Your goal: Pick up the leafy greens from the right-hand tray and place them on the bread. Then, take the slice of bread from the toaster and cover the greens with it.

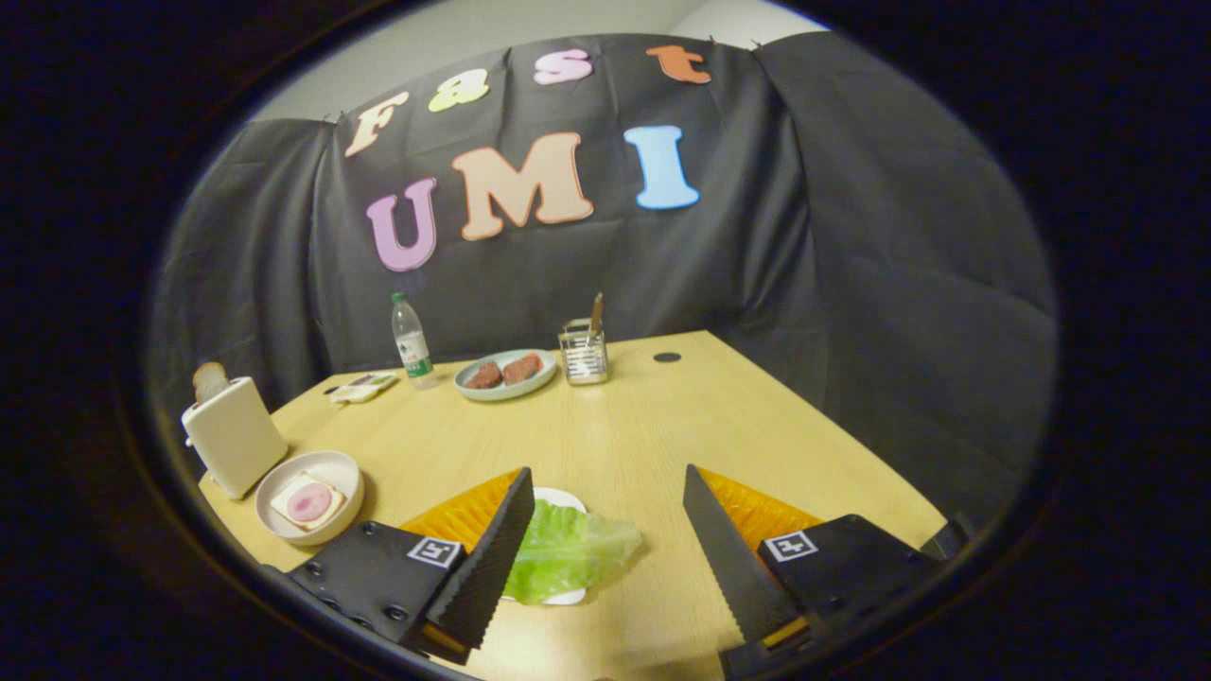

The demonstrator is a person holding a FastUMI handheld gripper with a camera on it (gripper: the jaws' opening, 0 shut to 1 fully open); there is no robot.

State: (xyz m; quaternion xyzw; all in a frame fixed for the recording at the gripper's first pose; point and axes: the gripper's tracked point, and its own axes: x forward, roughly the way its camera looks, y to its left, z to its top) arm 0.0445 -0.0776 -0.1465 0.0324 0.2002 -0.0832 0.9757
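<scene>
Worktop [624, 445] of pale wood takes up the lower middle of the frame, with the black cloth wall [851, 284] rising behind it across the upper half. At the bottom centre the tool [605, 544] hangs just above the wood, its two fingers spread wide apart and gripping nothing. Between them, closer to the left finger [492, 558], lies the leafy green [568, 549] on a small white tray [563, 501]; the left finger's inner edge overlaps the leaf's left side in the view, though I cannot tell whether they touch.

At the left edge of the frame stands a white toaster [235, 435], with a slice of bread [210, 380] poking up from its top. Just to the lower right of the toaster sits a round white plate [326, 463] holding another slice of bread [307, 501] topped with a pink round of meat [310, 501].

Further back, near the centre of the frame, a pale green plate [506, 388] carries two dark reddish-brown pieces. To its right stands a metal holder [584, 357] with a utensil upright in it. To its left a clear plastic bottle [412, 340] stands upright, and left of that lies a small flat white item [362, 386], too small to identify. A dark round hole [667, 357] marks the wood right of the holder.
</scene>
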